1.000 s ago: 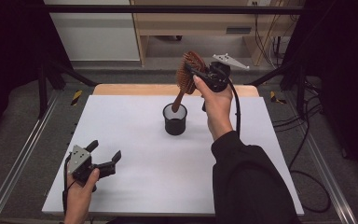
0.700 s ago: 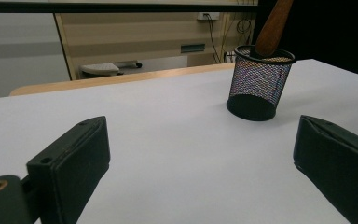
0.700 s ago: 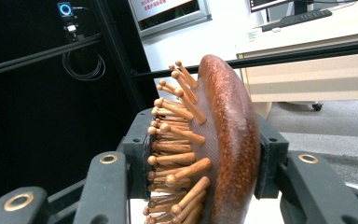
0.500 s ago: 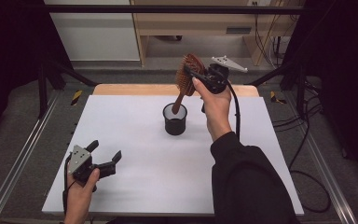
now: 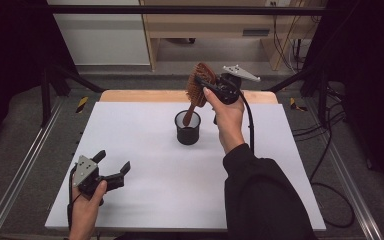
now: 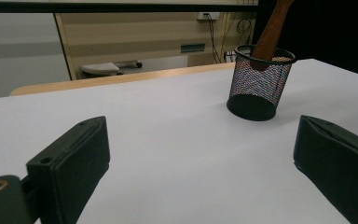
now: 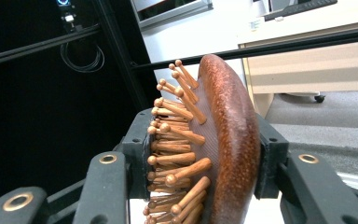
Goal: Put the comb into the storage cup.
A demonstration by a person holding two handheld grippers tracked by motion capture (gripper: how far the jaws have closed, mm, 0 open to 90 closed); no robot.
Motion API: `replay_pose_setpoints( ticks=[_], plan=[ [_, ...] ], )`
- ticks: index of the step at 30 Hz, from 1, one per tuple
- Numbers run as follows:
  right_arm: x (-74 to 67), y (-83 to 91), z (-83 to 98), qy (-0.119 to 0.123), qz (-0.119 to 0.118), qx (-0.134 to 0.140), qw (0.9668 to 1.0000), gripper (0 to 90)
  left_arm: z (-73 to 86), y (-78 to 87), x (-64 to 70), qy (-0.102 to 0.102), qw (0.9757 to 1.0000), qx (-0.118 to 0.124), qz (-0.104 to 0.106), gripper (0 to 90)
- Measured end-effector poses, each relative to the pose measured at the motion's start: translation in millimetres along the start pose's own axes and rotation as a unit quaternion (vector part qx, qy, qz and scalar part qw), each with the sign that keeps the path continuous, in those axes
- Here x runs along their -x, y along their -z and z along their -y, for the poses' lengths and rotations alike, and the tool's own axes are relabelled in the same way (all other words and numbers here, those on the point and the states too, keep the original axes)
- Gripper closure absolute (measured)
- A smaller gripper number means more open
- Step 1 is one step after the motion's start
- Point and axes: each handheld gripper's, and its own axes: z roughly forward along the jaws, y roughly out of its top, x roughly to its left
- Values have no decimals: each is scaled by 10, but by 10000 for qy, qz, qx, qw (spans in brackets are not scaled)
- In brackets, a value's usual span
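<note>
Wooden hairbrush [image 5: 199, 82] head sits clamped in the right gripper [image 5: 214, 86], raised above the black mesh cup [image 5: 188, 128], with the brush handle angling down so its end sits inside the cup's rim. The right gripper view adds what the high view cannot: the fingers [image 7: 266, 158] close on the brush head [image 7: 223, 140] from both sides, one against the smooth reddish-brown back, the other among the round-tipped wooden pins. The left gripper view looks low across the white desk [image 6: 168, 135] and shows the cup's mesh wall [image 6: 257, 79] and the brush handle [image 6: 270, 32] leaning out of it toward the upper right. Its own fingers [image 6: 74, 163] stand wide apart with nothing between them. From above, the left gripper [image 5: 111, 170] rests low near the desk's [image 5: 145, 200] front left corner, well apart from the cup. No readable writing or brand mark appears on the brush, cup or grippers.
</note>
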Motion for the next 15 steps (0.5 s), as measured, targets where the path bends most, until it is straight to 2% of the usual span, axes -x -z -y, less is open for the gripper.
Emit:
replay_pose_setpoints(
  ticks=[15],
  plan=[
    [-28,-75,149,83,-21,-158,9998,513,6,-15,11,-9,10000,-47,32,34]
  ],
)
